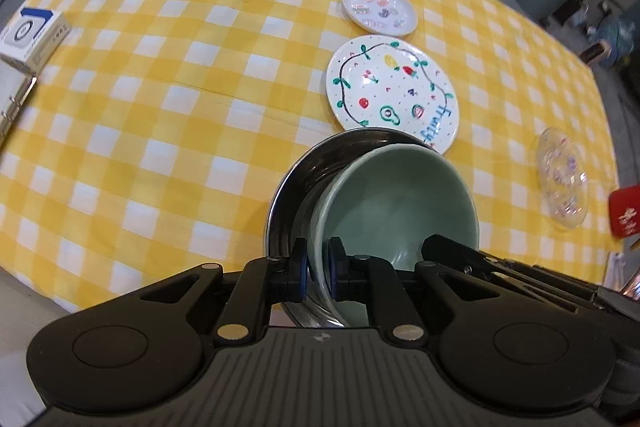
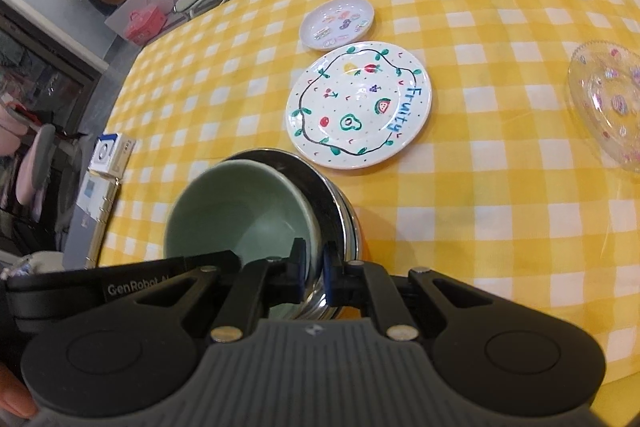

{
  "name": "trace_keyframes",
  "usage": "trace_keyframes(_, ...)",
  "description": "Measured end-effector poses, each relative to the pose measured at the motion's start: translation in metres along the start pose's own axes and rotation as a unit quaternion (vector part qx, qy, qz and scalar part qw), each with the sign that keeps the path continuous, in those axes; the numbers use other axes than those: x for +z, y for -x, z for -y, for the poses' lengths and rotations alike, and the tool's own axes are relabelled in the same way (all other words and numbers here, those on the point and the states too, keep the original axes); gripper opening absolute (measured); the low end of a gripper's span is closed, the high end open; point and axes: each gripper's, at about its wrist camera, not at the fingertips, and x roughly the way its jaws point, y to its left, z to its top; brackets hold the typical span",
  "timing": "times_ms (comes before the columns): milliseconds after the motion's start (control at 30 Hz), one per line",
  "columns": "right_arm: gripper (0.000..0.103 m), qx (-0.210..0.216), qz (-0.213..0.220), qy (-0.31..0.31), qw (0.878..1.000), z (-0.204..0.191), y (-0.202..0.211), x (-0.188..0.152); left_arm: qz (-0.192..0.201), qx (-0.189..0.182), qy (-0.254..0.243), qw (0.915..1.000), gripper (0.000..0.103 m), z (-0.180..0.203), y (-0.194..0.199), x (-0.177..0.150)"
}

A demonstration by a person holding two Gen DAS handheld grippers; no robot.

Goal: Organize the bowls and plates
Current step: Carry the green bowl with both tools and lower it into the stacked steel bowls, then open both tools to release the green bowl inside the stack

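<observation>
Both tongs, the left gripper (image 1: pixel 318 275) and the right gripper (image 2: pixel 313 273), pinch the green bowl (image 1: pixel 384 203) by its rim. It sits tilted in the metal bowl (image 1: pixel 292 183). Lower it flat and slowly, then let go.

Three plates and two bowls on a yellow checked tablecloth (image 1: pixel 160 87).

Plates, three: a small white plate (image 1: pixel 379 8) at 12 o'clock, a large fruit-painted plate (image 1: pixel 392 91) just below it, a clear glass plate (image 1: pixel 563 179) at 3 o'clock. Bowls, two: one green bowl (image 1: pixel 392 203) nested in one steel bowl (image 1: pixel 292 195) at 6 o'clock. One white box (image 1: pixel 34 37) at 9 o'clock.
</observation>
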Motion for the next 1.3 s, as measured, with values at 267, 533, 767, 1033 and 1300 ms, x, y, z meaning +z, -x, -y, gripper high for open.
trace_keyframes(267,0.008,-0.033,0.016,0.042,0.998,-0.012,-0.003,0.005,0.010,0.037,-0.036,0.9986,0.011,0.009,0.013,0.011)
trace_keyframes(533,0.008,-0.043,0.016,0.064,0.997,-0.016,-0.004,0.003,0.025,0.021,-0.020,0.9993,0.011,0.004,0.018,0.011)
trace_keyframes(767,0.012,-0.041,0.035,0.068,0.996,-0.017,0.006,0.000,0.058,0.007,-0.015,0.9982,0.011,0.000,0.026,0.003)
trace_keyframes(1033,0.013,-0.042,0.061,0.076,0.994,-0.018,0.014,-0.003,0.095,0.009,-0.024,0.9952,0.013,-0.002,0.031,-0.009)
trace_keyframes(1300,0.032,-0.037,0.113,0.093,0.989,-0.021,0.034,-0.007,0.143,0.007,-0.028,0.9894,0.026,0.002,0.039,-0.024)
